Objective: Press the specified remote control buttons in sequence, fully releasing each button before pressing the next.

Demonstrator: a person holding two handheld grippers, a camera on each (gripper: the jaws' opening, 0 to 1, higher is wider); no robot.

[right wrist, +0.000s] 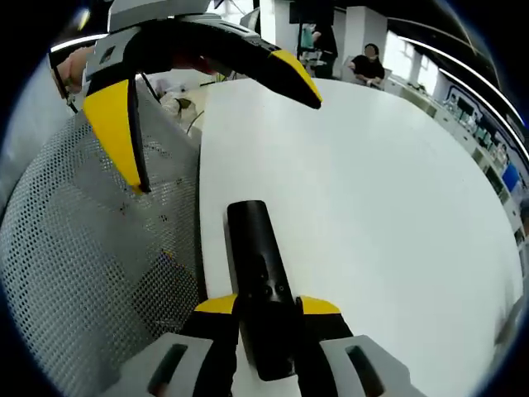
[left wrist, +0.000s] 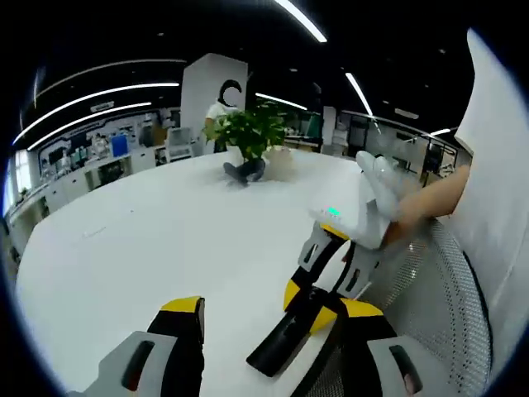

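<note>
A slim black remote control [right wrist: 252, 240] lies lengthwise between the jaws of my right gripper [right wrist: 266, 306], which is shut on its near end; small buttons show on its top face. In the left gripper view the same remote [left wrist: 281, 343] pokes out low over the white table [left wrist: 165, 231] from the right gripper [left wrist: 312, 306], which a person's hand [left wrist: 430, 207] holds. My left gripper [left wrist: 271, 310] is open, its yellow-tipped jaws wide apart on either side of the remote. In the right gripper view the left gripper [right wrist: 223, 141] hovers above the remote's far end, apart from it.
A grey mesh chair [right wrist: 91, 273] stands against the table's edge beside the remote, seen too in the left gripper view as the mesh chair [left wrist: 438, 289]. A potted plant [left wrist: 252, 136] sits at the table's far side. A seated person [right wrist: 368, 62] is in the background.
</note>
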